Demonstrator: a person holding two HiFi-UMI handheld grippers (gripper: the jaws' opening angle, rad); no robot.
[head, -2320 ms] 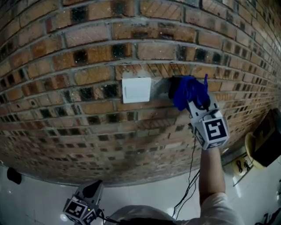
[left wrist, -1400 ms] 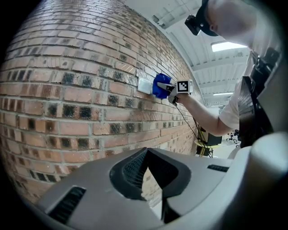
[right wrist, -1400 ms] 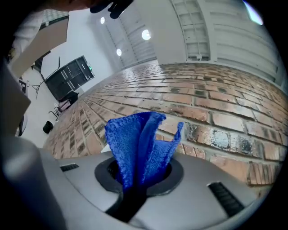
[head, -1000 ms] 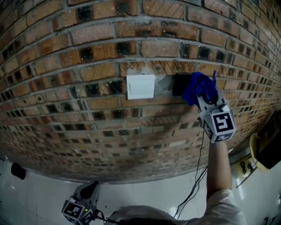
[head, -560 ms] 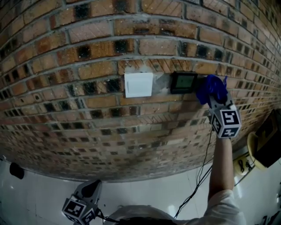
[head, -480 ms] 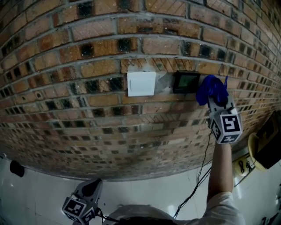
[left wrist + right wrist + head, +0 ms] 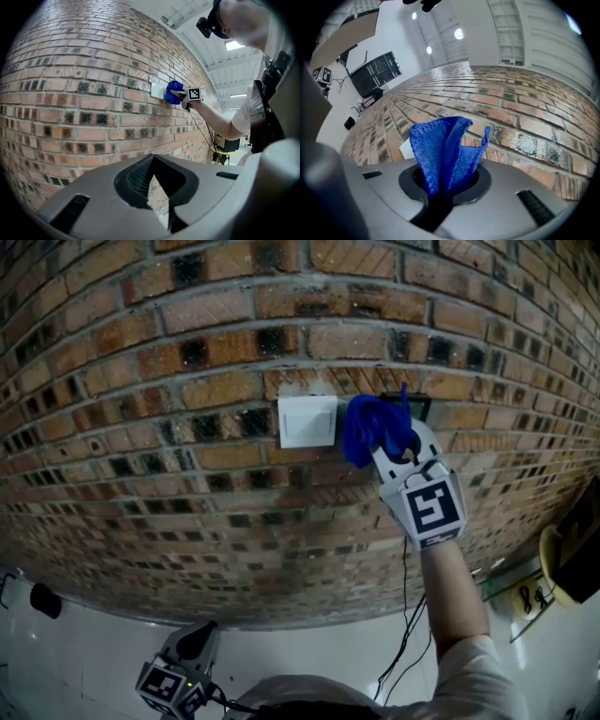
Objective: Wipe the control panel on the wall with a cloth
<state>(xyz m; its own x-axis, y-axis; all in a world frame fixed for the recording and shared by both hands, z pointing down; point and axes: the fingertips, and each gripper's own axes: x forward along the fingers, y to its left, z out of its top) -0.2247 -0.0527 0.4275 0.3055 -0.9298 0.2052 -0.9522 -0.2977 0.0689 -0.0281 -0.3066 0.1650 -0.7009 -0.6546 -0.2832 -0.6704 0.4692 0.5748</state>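
A bunched blue cloth (image 7: 371, 427) is pressed against the brick wall, with my right gripper (image 7: 392, 450) shut on it. The cloth covers most of the black control panel (image 7: 419, 406); only its upper right corner shows. Just left of the cloth is a white switch plate (image 7: 307, 421). In the right gripper view the cloth (image 7: 443, 143) stands up out of the closed jaws of the right gripper (image 7: 440, 190), and the white plate (image 7: 406, 148) peeks out beside it. My left gripper (image 7: 200, 637) hangs low, far from the wall panel. Its jaws (image 7: 157, 187) are together, holding nothing.
A dark cable (image 7: 405, 610) hangs down the wall below the panel. A yellow stand (image 7: 553, 563) with dark equipment sits at the right edge, and a small black object (image 7: 43, 599) lies on the pale floor at the left.
Half a second ago the cloth was to the right of the panel and the panel showed. The right gripper has since swept the cloth left over it.
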